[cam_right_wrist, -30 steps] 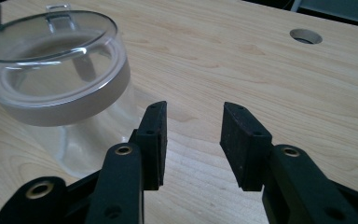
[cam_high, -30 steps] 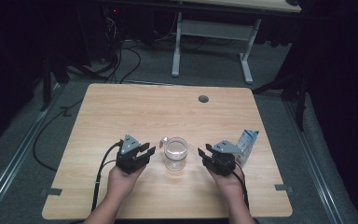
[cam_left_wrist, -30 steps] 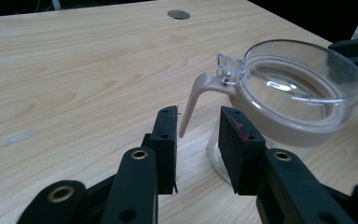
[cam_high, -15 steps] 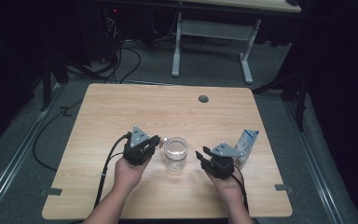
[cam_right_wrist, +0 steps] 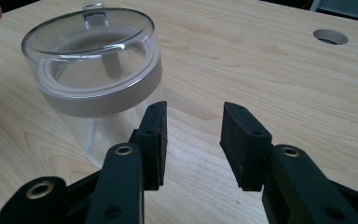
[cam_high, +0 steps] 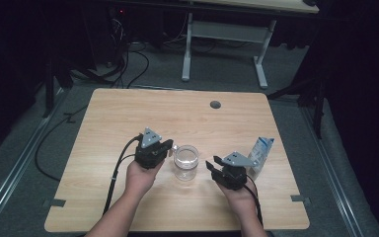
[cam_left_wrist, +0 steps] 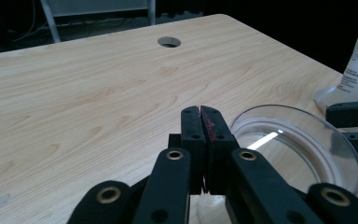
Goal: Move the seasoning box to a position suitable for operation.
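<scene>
Jar (cam_high: 185,162) sat lidded near the tabletop's front edge, between both grippers. Left gripper (cam_high: 164,150) had just pinched shut on nothing beside it; right gripper (cam_high: 212,165) stood half open, empty. Best bet: steady the glass body first (lid (cam_right_wrist: 91,32) looks slippery).

a dim lab or test room: bare wooden table (cam_high: 128,123) on grey carpet, cables (cam_high: 123,69) and a desk frame (cam_high: 222,34) behind the table.

High view overhead facing forward-down, both tool cameras low, close, sharing the jar (cam_high: 186,161).
</scene>
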`<move>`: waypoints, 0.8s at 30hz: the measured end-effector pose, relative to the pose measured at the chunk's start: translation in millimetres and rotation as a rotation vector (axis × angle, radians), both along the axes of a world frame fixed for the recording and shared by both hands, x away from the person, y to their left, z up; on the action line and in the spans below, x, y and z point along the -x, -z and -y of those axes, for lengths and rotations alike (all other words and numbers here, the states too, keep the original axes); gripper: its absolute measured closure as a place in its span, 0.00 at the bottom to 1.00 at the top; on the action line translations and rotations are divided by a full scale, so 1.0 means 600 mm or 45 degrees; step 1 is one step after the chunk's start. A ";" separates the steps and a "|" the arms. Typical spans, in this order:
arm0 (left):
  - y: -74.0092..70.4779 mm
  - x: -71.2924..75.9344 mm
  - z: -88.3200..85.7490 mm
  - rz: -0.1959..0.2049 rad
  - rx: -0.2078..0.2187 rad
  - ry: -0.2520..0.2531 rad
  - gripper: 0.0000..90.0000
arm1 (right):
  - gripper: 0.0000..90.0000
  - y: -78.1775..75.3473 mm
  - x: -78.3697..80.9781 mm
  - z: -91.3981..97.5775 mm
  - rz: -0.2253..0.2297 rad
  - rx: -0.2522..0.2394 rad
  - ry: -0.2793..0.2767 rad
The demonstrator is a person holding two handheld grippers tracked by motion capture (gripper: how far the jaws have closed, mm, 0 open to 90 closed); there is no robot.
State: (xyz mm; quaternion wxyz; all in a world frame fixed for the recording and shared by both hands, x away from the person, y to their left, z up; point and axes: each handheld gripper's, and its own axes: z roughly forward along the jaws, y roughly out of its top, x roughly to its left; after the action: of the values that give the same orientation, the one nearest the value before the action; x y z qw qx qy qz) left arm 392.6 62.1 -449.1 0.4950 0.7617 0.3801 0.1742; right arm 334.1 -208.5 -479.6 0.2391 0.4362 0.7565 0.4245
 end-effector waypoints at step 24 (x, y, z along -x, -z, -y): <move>0.012 -0.006 0.017 0.064 -0.052 -0.009 1.00 | 0.73 -0.002 0.004 -0.005 0.005 -0.029 -0.025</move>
State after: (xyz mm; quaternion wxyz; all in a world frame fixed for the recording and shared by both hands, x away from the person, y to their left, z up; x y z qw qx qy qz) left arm 396.1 51.7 -456.4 0.4881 0.7657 0.3665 0.2028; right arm 331.5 -205.6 -478.2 0.2316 0.4307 0.7553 0.4364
